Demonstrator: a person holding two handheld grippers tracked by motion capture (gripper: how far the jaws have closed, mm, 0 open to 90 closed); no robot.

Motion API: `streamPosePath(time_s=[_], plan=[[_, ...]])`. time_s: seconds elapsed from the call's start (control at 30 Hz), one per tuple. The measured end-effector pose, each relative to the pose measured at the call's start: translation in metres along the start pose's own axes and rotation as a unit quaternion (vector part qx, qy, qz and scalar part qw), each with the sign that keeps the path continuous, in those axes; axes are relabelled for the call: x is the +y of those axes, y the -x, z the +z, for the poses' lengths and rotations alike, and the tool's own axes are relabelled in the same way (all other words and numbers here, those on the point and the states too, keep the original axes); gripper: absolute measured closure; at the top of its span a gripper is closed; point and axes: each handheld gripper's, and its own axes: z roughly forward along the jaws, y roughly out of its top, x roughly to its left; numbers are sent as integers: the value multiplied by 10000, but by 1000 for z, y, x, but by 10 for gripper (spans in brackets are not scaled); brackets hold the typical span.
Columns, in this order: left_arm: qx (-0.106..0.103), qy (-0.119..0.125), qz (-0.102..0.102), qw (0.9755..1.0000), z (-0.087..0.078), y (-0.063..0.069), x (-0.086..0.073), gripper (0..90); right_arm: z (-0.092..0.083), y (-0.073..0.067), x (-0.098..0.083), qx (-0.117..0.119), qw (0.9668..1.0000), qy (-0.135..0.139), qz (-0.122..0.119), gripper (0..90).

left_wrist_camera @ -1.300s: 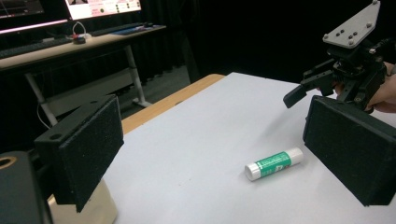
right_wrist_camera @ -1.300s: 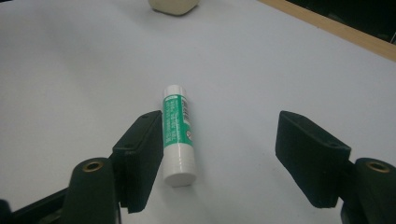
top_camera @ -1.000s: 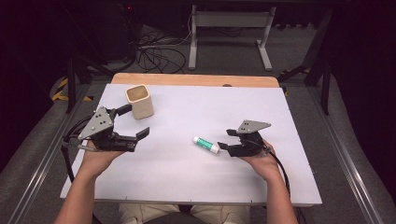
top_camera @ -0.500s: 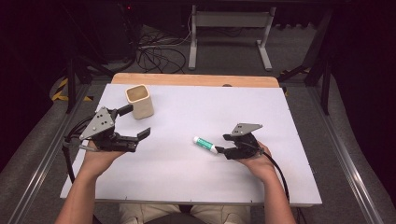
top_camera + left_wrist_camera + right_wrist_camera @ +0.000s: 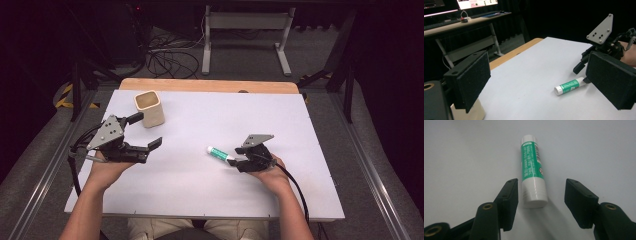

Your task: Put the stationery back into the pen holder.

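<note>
Right gripper (image 5: 234,163) sits low over the table (image 5: 200,200), jaws straddling the capped end of the glue stick (image 5: 220,154). In the right gripper view the stick (image 5: 532,171) lies flat between the two pads, pointing away from the camera, white cap nearest. Left pad is just beside the cap, maybe touching, hard to tell; right pad stands clear with a visible gap. So not a pinch: jaws part-spread and have just been closing, stick between them.

Glue stick is green with white ends, lying on the white sheet right of centre, its far end pointing toward the middle of the table. Left gripper view shows it too (image 5: 570,86), flat on the sheet with the right gripper (image 5: 584,73) at its far end.

Left gripper (image 5: 150,132) is held above the table's left side, jaws spread wide, nothing between them. It's near the cup (image 5: 149,108), just in front of it, not touching. Cup is beige, upright, open top, at the back left of the sheet. In the left gripper view its side (image 5: 477,112) shows under the left pad.

Cup and glue stick are well apart.
</note>
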Motion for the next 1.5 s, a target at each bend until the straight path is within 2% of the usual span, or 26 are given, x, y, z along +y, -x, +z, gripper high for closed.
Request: streamPosePath(time_s=[0.4, 0.5, 0.63, 0.7, 0.93, 1.1, 1.3, 1.5], plan=[[-5, -14, -2, 10000, 1, 0, 0, 65, 10, -2, -3, 67, 9999, -151, 41, 470], [-4, -14, 11, 10000, 1, 0, 0, 66, 14, -3, -4, 67, 9997, -241, 21, 493], [-11, -16, 8, 10000, 1, 0, -1, 67, 14, -4, -4, -6, 9997, -223, 25, 532], [-22, -28, -7, 10000, 2, 0, -1, 68, 14, -6, -4, -153, 9995, -274, -99, 552], [-26, -38, 6, 10000, 3, 1, -1, 70, 14, -9, -3, -121, 9995, -283, -120, 645], [-29, -30, 11, 10000, 3, 0, -2, 72, 13, -9, -2, -149, 9992, -288, -217, 654], [-43, -29, 15, 10000, 4, 1, -2, 76, 9, -10, 1, -213, 9994, -127, -259, 656], [-54, -42, 45, 10000, 5, 2, -3, 82, 1, -11, 4, -237, 9993, 167, -256, 657]])
